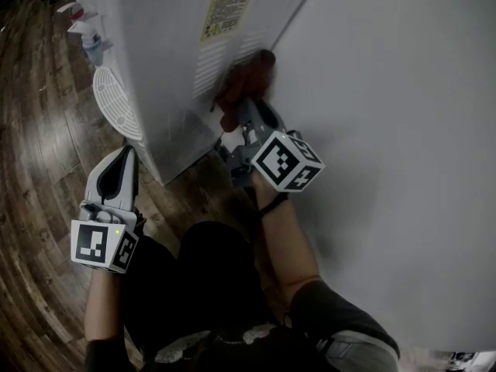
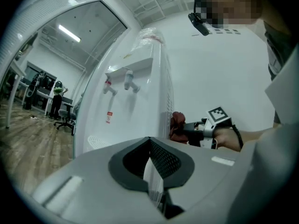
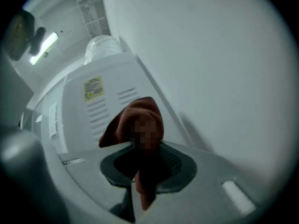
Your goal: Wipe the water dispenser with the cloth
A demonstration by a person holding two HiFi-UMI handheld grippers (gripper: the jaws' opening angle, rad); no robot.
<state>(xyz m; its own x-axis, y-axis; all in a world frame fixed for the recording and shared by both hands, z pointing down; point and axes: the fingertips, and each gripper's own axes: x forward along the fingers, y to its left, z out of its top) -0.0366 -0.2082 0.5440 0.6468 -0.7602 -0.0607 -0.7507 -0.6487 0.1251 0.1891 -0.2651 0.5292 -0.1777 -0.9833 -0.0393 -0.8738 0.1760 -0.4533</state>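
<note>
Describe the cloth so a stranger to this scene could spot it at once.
A white water dispenser stands beside a white wall. Near its vent slots and yellow label, the right hand-held gripper clamps a bunched cloth. It is the only dark red thing among white and grey surfaces.

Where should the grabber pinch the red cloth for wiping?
Probably the cloth by its gathered end, from the side away from the water dispenser, as the right gripper does: the loose wad sticks out past the jaws toward the panel.
</note>
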